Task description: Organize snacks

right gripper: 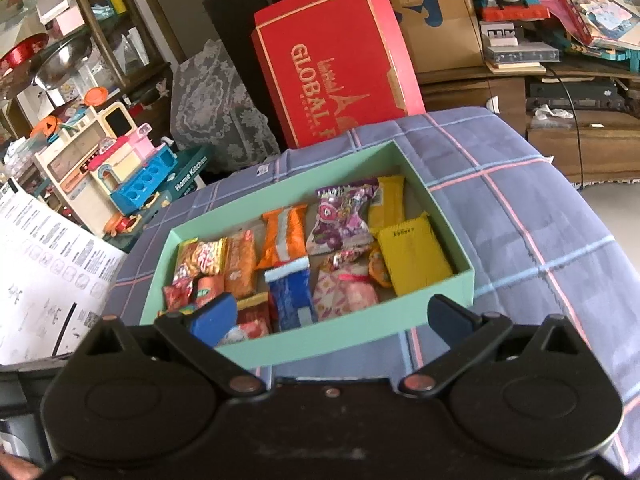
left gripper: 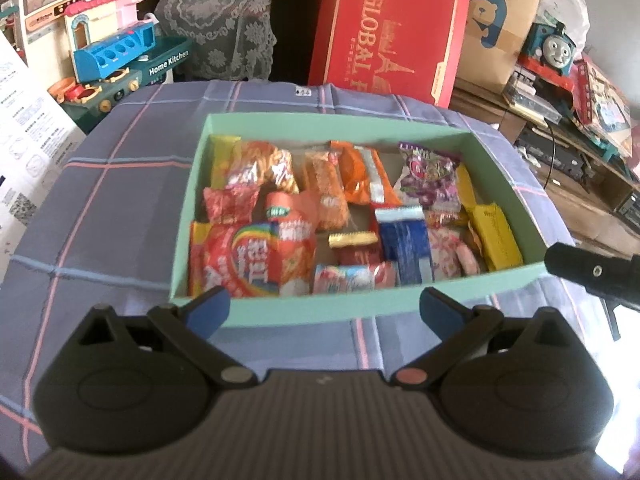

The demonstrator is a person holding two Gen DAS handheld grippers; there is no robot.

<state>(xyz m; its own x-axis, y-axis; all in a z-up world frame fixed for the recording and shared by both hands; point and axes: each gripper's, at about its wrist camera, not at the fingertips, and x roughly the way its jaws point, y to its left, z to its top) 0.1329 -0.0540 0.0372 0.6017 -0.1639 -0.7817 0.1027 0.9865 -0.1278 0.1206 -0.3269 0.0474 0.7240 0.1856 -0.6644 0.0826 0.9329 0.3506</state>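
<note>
Box: the green box (left gripper: 360, 124) sits on the plaid-covered surface (left gripper: 100, 200), near its middle, open at the top.
Snacks: your snacks lie inside the box in a loose layer, packets overlapping. A large red bag (left gripper: 256, 260) is at the near left, a blue packet (left gripper: 404, 248) near the middle, a yellow packet (left gripper: 496, 236) at the right, a purple bag (left gripper: 430, 172) at the far right, orange packets (left gripper: 360, 176) at the far middle.
Left claw: your left claw (left gripper: 324, 308) is spread wide and holds nothing. It hangs over the box's near wall, tips apart from the snacks.
Right claw: your right claw (right gripper: 330, 318) is also spread to its widest, nothing between the pads. Its left tip sits over the near left corner of the box.
Stage: judged from the layout, no loose snack shows on the cloth; the job looks near done or at a check.
Risk, wall: the near wall lies right under both claws. A low approach could catch it and drag or tip the box.
Risk, packets: the foil bags overlap, so a pinch may lift two, or slip off the glossy wrap.
Risk, clash: the right claw's body shows at the right edge of the left view, so both reaching in together could collide.
Risk, cloth: a snagged fold could shift the box.
</note>
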